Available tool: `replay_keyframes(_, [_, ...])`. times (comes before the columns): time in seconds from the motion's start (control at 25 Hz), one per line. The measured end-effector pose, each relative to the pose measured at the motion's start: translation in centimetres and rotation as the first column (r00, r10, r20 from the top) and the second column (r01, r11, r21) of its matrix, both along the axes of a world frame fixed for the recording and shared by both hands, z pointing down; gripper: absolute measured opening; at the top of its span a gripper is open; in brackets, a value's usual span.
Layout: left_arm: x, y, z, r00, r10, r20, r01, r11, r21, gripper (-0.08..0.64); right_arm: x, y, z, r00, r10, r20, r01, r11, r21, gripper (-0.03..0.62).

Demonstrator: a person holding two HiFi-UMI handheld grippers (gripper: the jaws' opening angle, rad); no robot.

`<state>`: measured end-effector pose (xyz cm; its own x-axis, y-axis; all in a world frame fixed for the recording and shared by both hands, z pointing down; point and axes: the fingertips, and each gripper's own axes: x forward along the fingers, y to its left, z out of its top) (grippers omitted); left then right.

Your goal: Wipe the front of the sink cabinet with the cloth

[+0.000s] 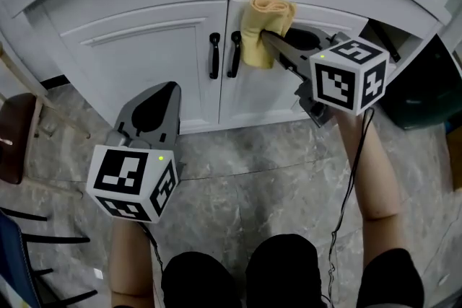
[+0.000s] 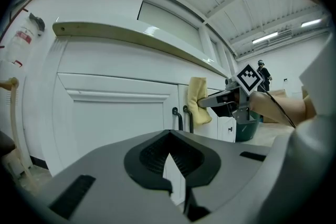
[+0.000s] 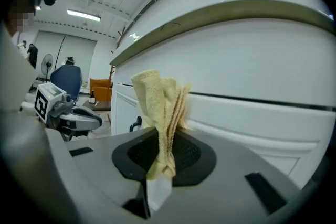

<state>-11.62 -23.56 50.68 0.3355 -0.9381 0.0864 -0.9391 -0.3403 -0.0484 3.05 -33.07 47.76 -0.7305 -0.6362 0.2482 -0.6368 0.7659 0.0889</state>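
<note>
Right gripper [image 1: 268,38] jaws clamped on yellow cloth [image 1: 257,47], cloth against top of right cabinet door [image 1: 260,94], left gripper [image 1: 170,89] jaws closed, empty, near left door [image 1: 137,61]

Grippers: 2, left gripper [image 1: 170,89] and right gripper [image 1: 268,37]. Marker cubes: 2 [image 1: 133,184] [image 1: 350,76]. Cloth [image 1: 260,47]: 1. Doors: 2 [image 1: 137,65] [image 1: 249,94]. Handles: 2 [image 1: 214,55] [image 1: 234,53]. Bin [image 1: 422,94]: 1.
</note>
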Motion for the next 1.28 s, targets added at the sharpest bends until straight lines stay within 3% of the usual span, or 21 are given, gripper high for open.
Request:
replay_keyframes(0.28, [2.2,-0.6,1.5,0.999,0.041,0.033,-0.041,0.999,-0.012,0.015,7.5,-1.0,0.8,0.981,0.169,0.093,-0.169,0.986,-0.016,0.063])
replay_keyframes(0.56, [5.3,-0.7,1.1,0.993,0.116,0.012,-0.116,0.993,0.001,0.015,17.8,-2.5,-0.2,0.916,0.387,0.109,-0.391,0.920,0.013,0.063])
replay_keyframes(0.84, [7.2,-0.3,1.4,0.988,0.151,0.019,-0.151,0.989,-0.003,0.015,22.3,-2.2,0.0,0.867,0.469,0.168,-0.467,0.883,-0.054,0.063])
replay_keyframes(0.92, [7.0,-0.2,1.7,0.989,0.144,0.026,-0.144,0.990,-0.006,0.017,22.1,-1.5,0.2,0.868,0.460,0.184,-0.456,0.887,-0.065,0.063])
replay_keyframes(1.0, [6.5,0.0,2.3,0.991,0.134,0.028,-0.134,0.991,-0.013,0.015,20.1,-0.2,0.6,0.895,0.406,0.186,-0.401,0.914,-0.061,0.063])
replay_keyframes(1.12, [5.4,0.4,3.5,0.993,0.116,0.038,-0.115,0.993,-0.024,0.015,14.5,2.1,2.3,0.950,0.257,0.177,-0.247,0.966,-0.075,0.063])
replay_keyframes(1.28, [3.8,1.2,5.0,0.994,0.093,0.055,-0.091,0.995,-0.034,0.015,6.9,3.9,5.7,0.979,0.090,0.182,-0.066,0.989,-0.133,0.063])
